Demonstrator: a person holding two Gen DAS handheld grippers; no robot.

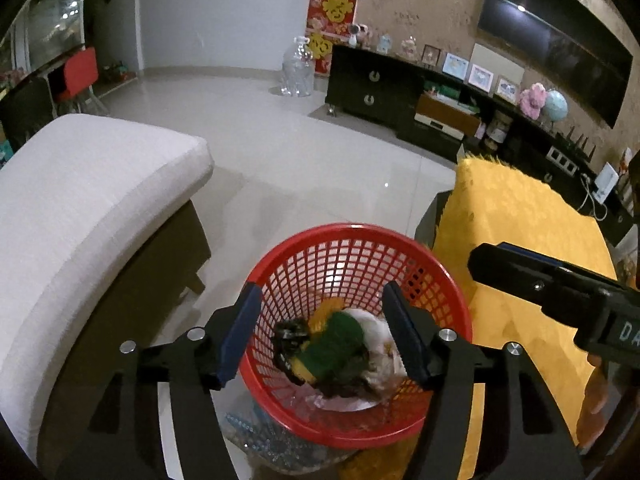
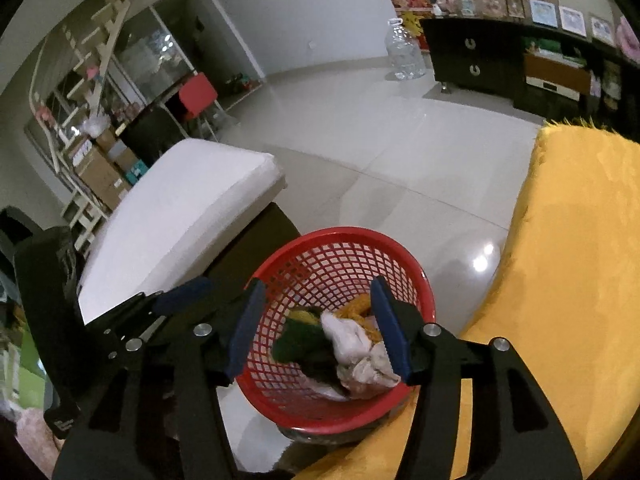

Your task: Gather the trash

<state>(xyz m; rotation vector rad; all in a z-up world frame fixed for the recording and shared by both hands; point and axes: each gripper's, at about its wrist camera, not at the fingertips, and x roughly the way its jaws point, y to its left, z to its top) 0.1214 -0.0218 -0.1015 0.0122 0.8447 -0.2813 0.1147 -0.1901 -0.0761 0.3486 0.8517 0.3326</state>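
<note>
A red mesh basket (image 1: 348, 230) (image 2: 344, 234) stands on the floor between a white seat and a yellow-covered surface. Trash lies in it: a green and yellow sponge (image 1: 336, 340) (image 2: 296, 340), crumpled white tissue (image 1: 374, 320) (image 2: 360, 352) and a dark wrapper (image 1: 290, 334). My left gripper (image 1: 320, 336) hovers over the basket, open, its blue pads apart and touching nothing. My right gripper (image 2: 320, 328) hangs over the same basket, also open with nothing held. In the left wrist view a finger (image 1: 520, 276) of the right gripper reaches in from the right. In the right wrist view a finger (image 2: 184, 296) of the left one shows at the left.
A white cushioned seat (image 1: 80, 200) (image 2: 180, 208) is close on the left. A yellow furry cloth (image 1: 520, 220) (image 2: 580, 240) covers the surface on the right. Pale floor tiles (image 1: 300, 152) stretch to a dark cabinet (image 1: 372, 88) and a big clear water bottle (image 1: 298, 68). A clear plastic object (image 1: 272, 440) lies under the basket.
</note>
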